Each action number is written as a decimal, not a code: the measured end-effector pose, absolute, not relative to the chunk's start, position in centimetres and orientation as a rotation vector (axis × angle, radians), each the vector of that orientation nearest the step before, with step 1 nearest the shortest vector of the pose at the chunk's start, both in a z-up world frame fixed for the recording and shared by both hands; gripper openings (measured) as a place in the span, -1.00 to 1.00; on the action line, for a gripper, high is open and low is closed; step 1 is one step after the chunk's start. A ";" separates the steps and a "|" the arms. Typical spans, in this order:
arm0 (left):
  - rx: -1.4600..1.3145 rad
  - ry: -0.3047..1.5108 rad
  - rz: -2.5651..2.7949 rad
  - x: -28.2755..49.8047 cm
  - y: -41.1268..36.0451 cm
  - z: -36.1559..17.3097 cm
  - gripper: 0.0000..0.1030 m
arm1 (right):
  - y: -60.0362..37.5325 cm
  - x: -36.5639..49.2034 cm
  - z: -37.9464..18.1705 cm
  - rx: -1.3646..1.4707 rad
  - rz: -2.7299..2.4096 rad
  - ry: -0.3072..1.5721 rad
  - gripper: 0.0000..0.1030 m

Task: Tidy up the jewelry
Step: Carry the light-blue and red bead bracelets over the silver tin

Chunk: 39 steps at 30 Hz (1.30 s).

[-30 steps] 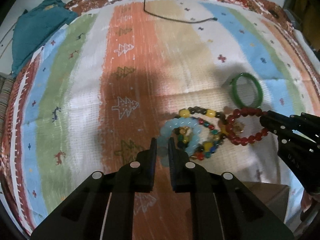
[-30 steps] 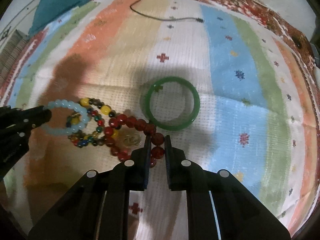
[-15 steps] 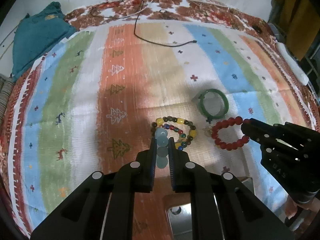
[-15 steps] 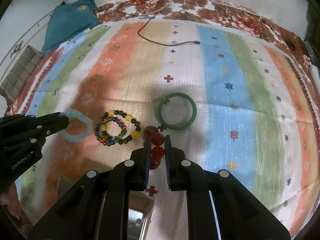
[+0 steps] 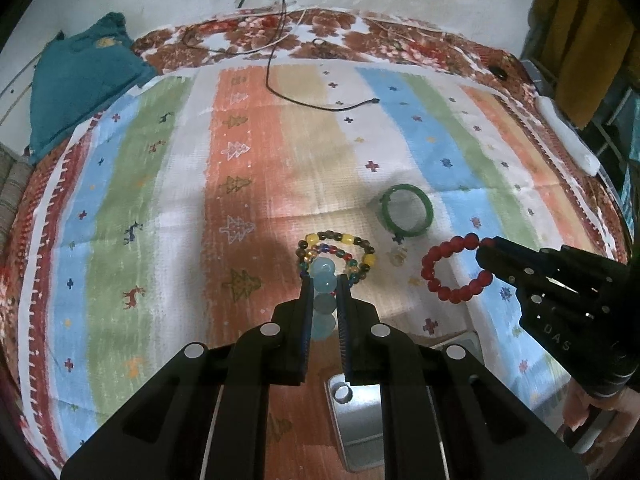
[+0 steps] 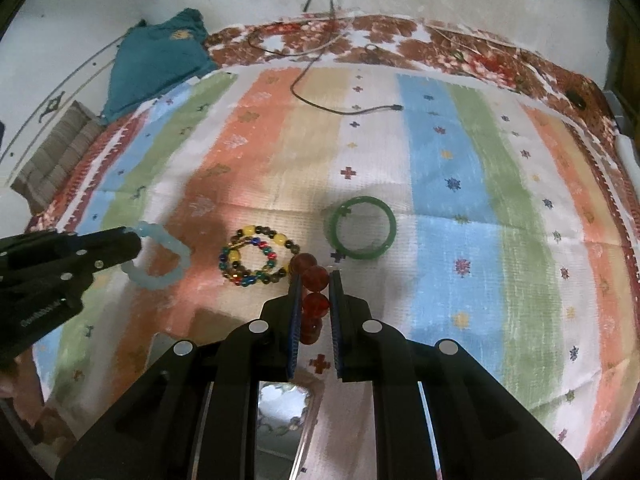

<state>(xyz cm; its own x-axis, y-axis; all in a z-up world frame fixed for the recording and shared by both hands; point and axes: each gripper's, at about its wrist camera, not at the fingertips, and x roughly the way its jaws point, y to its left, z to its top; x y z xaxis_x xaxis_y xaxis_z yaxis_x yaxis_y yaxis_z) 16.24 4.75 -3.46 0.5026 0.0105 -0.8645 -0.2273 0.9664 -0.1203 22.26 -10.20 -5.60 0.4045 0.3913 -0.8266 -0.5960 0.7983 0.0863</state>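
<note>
One pale blue bracelet is clamped by the left gripper, one red bracelet by the right gripper; beyond them, two beaded bracelets and one green bangle are seen.

pale blue bead bracelet: held aloft | red bead bracelet: held aloft | green bangle: flat on cloth

Striped cloth mostly bare: wide open lanes at 9, 11 and 3 o'clock. Obstacles near centre: multicolour bead bracelet, green bangle just at its 2 o'clock, small charm between them. Black cable crosses at 12. Teal cloth at 10, off the edge. Metal box at 6.
</note>
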 end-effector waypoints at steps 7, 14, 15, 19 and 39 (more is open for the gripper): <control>-0.226 1.008 0.126 14.9 3.9 -2.4 -0.79 | -10.8 21.4 -5.2 -0.229 0.631 0.957 -0.73; -0.226 0.995 0.119 13.8 3.6 -2.1 -0.79 | -11.2 20.3 -4.6 -0.222 0.631 0.931 -0.73; -0.226 0.993 0.118 13.6 3.5 -2.0 -0.79 | -11.2 20.2 -4.5 -0.220 0.633 0.929 -0.73; -0.215 0.987 0.111 13.0 3.0 -1.8 -0.79 | -11.4 19.3 -3.7 -0.219 0.647 0.900 -0.73; -0.191 0.967 0.083 10.8 1.2 -1.2 -0.79 | -12.2 16.3 -2.6 -0.229 0.685 0.847 -0.73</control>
<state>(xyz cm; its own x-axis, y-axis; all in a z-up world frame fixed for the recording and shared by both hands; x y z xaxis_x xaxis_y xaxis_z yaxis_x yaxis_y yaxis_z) 10.76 1.25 -1.22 0.5661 -0.0149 -0.8242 -0.1548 0.9801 -0.1241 16.30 -12.20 -2.56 0.4655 0.4649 -0.7532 -0.6396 0.7649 0.0768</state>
